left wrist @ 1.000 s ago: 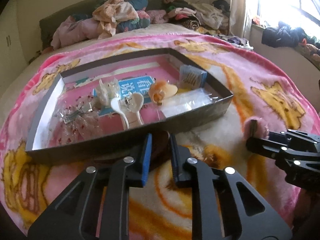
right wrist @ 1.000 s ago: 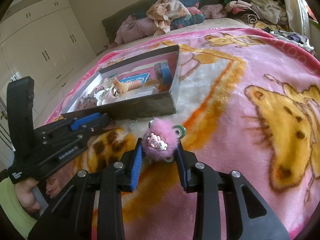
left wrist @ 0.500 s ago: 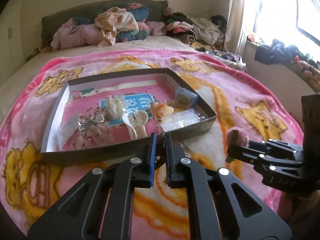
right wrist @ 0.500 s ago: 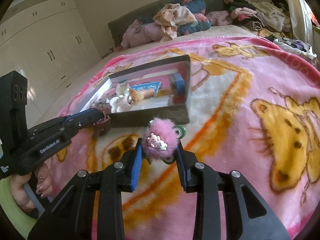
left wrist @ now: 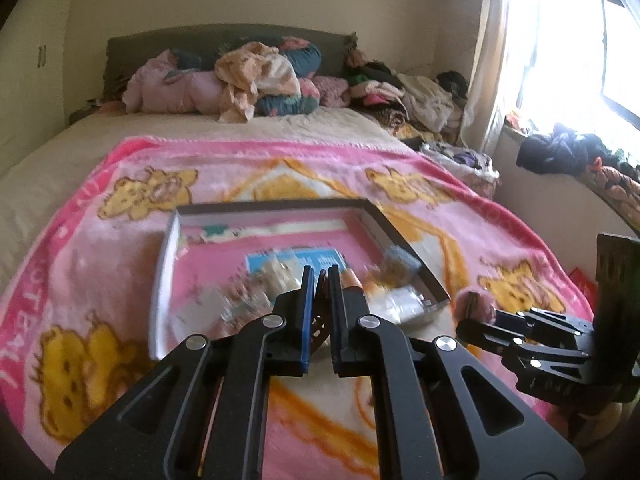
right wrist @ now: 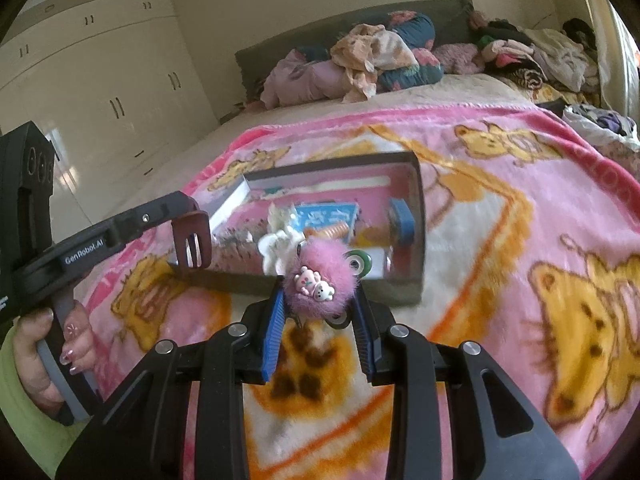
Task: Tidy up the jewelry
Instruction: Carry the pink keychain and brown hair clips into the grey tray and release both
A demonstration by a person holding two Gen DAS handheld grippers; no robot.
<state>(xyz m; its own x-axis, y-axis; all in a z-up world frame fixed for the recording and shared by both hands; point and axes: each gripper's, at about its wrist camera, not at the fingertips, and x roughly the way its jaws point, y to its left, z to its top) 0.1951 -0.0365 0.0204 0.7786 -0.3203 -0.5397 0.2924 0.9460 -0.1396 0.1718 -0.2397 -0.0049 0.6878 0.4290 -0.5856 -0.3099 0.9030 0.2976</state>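
On the pink bear-print blanket (right wrist: 520,208) sits the shallow grey cardboard tray (right wrist: 416,216). Over its near edge, the left gripper (left wrist: 319,280) clamps a thin brown hair clip (right wrist: 192,236), the right gripper (right wrist: 320,304) a fluffy pink pom-pom (right wrist: 320,268); either might slip and land on the blanket.

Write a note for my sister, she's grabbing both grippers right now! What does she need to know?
Left gripper: shut on a thin brown hair clip.
Right gripper: shut on a fluffy pink pom-pom with a bear charm.
The shallow grey cardboard box sits on the pink bear-print blanket, with several pieces already inside.
Left: probably put both held pieces into the box.
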